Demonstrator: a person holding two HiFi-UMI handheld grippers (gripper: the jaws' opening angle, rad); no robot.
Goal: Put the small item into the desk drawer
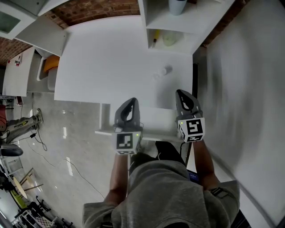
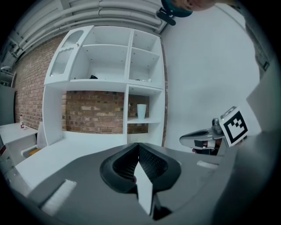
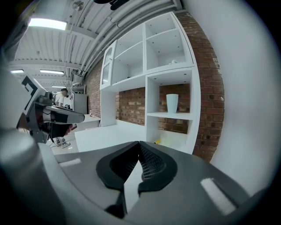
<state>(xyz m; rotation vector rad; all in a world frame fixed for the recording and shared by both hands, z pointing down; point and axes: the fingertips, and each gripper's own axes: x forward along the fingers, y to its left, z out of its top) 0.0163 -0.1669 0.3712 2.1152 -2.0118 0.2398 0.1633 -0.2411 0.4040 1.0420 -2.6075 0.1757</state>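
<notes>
The small item (image 1: pixel 165 71), a pale stubby object, lies on the white desk (image 1: pixel 111 62) near its right side, in front of the shelf unit. The desk drawer (image 1: pixel 156 118) stands pulled out below the desk's front edge. My left gripper (image 1: pixel 130 100) hovers over the drawer's left part, its jaws closed together with nothing between them (image 2: pixel 138 146). Over the drawer's right end is my right gripper (image 1: pixel 180 92), also shut and empty (image 3: pixel 139 144). Both point toward the desk, short of the item. Neither gripper view shows the item.
A white shelf unit (image 1: pixel 171 26) stands at the desk's far right, holding a pale cup (image 1: pixel 177 5) and a yellow object (image 1: pixel 154 38). A white wall (image 1: pixel 249 89) runs close along the right. An orange seat (image 1: pixel 51 62) and floor cables (image 1: pixel 40 138) lie left.
</notes>
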